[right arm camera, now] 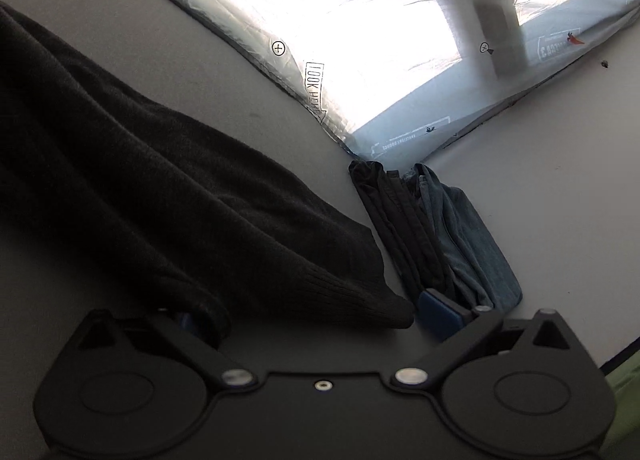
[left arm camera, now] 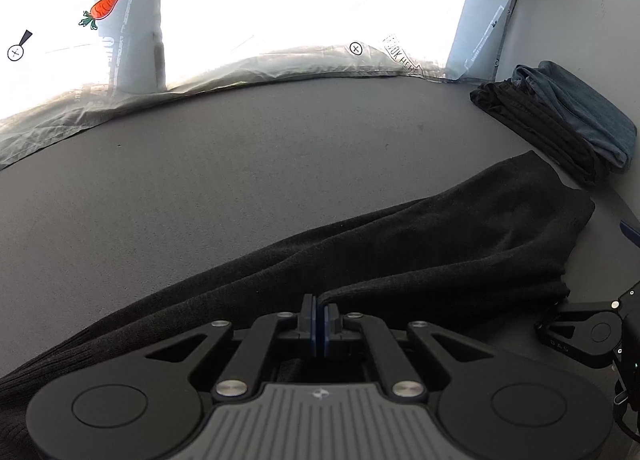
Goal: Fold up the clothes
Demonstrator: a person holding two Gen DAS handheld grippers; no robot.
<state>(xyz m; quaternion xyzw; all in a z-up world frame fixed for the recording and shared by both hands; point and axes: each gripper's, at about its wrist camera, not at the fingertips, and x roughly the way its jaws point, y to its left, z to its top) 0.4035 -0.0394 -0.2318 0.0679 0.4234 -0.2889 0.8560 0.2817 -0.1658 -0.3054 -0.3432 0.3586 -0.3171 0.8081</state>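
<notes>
Grey tabletop [left arm camera: 200, 180] lies bare beyond black sweater [left arm camera: 400, 252].

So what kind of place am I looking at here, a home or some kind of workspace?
Probably a staged clothes-folding workstation, not a home: a plain grey tabletop, a plastic sheet printed with target marks and a carrot along its far edge, and a stack of folded black and blue clothes in the corner.
</notes>
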